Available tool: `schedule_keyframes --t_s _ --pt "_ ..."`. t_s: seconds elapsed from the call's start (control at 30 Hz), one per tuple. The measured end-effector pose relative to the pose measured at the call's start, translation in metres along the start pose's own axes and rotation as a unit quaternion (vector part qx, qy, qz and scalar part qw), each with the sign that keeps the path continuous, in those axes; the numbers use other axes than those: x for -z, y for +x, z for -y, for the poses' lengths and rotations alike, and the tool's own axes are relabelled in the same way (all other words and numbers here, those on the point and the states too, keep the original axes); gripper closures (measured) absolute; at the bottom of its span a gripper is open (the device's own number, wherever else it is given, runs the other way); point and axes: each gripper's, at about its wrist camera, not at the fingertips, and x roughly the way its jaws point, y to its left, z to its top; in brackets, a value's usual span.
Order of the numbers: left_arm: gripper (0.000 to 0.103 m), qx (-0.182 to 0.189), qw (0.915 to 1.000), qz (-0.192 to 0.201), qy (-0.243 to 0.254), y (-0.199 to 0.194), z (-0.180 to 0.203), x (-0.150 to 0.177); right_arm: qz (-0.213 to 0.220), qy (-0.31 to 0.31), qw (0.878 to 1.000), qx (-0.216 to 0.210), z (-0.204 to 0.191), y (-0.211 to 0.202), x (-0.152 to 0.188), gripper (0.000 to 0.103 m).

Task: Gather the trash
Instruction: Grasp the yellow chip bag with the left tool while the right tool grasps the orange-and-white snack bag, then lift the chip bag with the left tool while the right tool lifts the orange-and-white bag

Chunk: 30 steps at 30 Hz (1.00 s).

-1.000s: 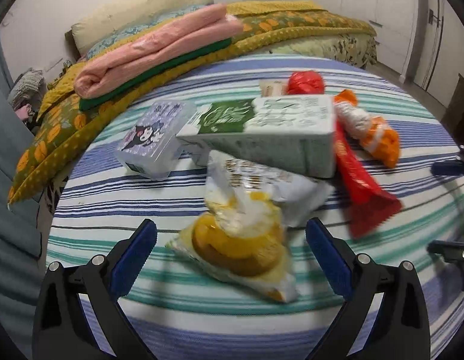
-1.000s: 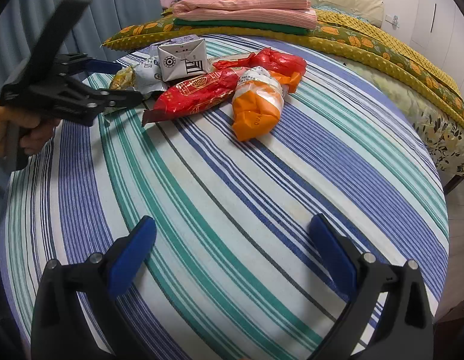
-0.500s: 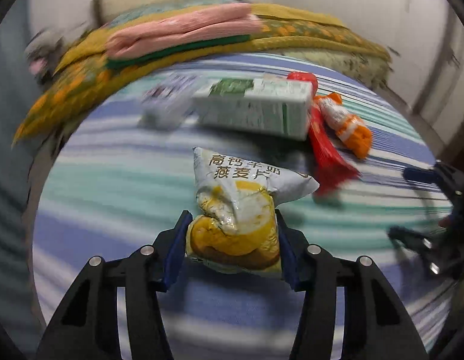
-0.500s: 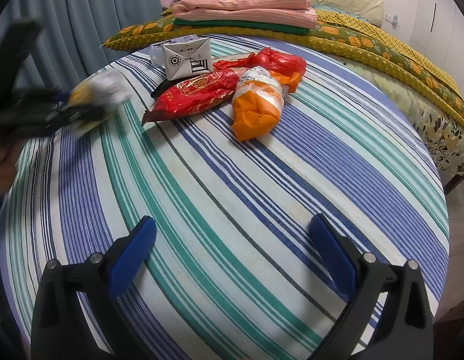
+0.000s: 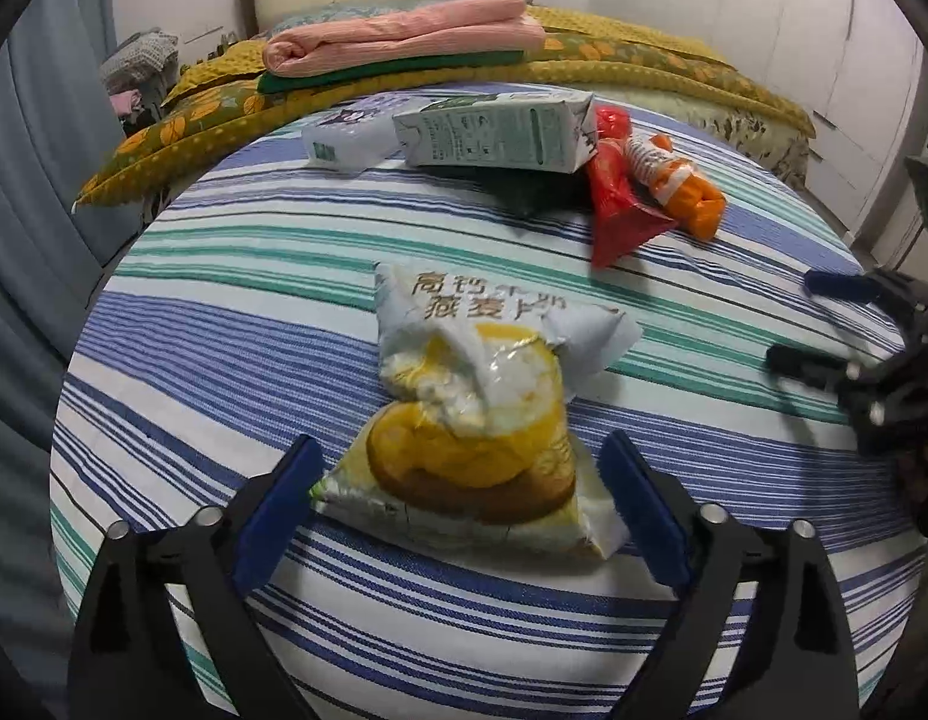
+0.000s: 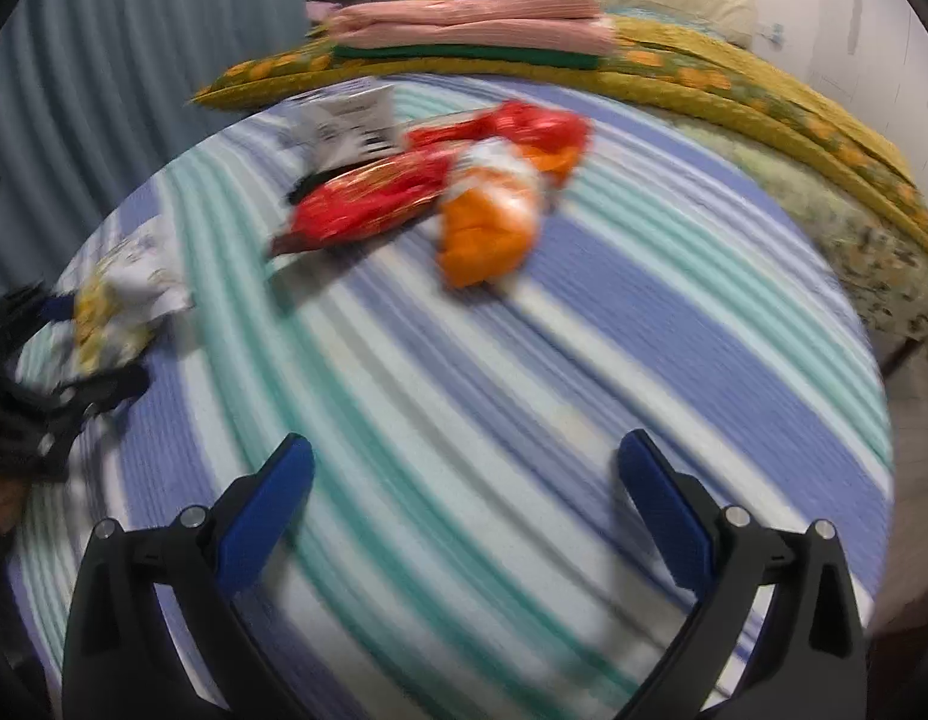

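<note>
A crumpled white and yellow snack bag lies on the striped tablecloth. It sits between the fingers of my left gripper, whose jaws are opening; the blue pads stand clear of the bag on both sides. Farther back is a pile: a green and white milk carton, a red wrapper, an orange wrapper and a clear plastic box. My right gripper is open over bare cloth with nothing between its fingers. Its blurred view shows the bag at the far left.
The round table's edge curves close on the left and right. Behind it a bed carries a folded pink blanket and a yellow quilt. A grey-blue curtain hangs to one side. The right gripper shows at the right edge.
My left gripper shut on the snack bag, drew it away from the pile toward the near edge, then opened again, leaving the bag on the cloth. The right wrist view is now blurred.
</note>
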Motion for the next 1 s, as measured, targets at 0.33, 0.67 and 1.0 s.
schedule_keyframes --t_s 0.33,0.67,1.0 --pt "0.004 0.000 1.0000 -0.003 -0.007 0.002 -0.002 0.000 -0.012 0.002 1.000 -0.004 -0.002 0.042 -0.082 0.020" --pt "0.004 0.000 1.0000 -0.003 -0.007 0.002 -0.002 0.000 -0.012 -0.001 0.999 -0.033 0.012 0.011 -0.057 0.059" --pt "0.004 0.000 1.0000 -0.004 -0.007 0.002 -0.002 0.000 -0.009 -0.030 0.999 -0.041 -0.014 -0.021 0.020 0.029"
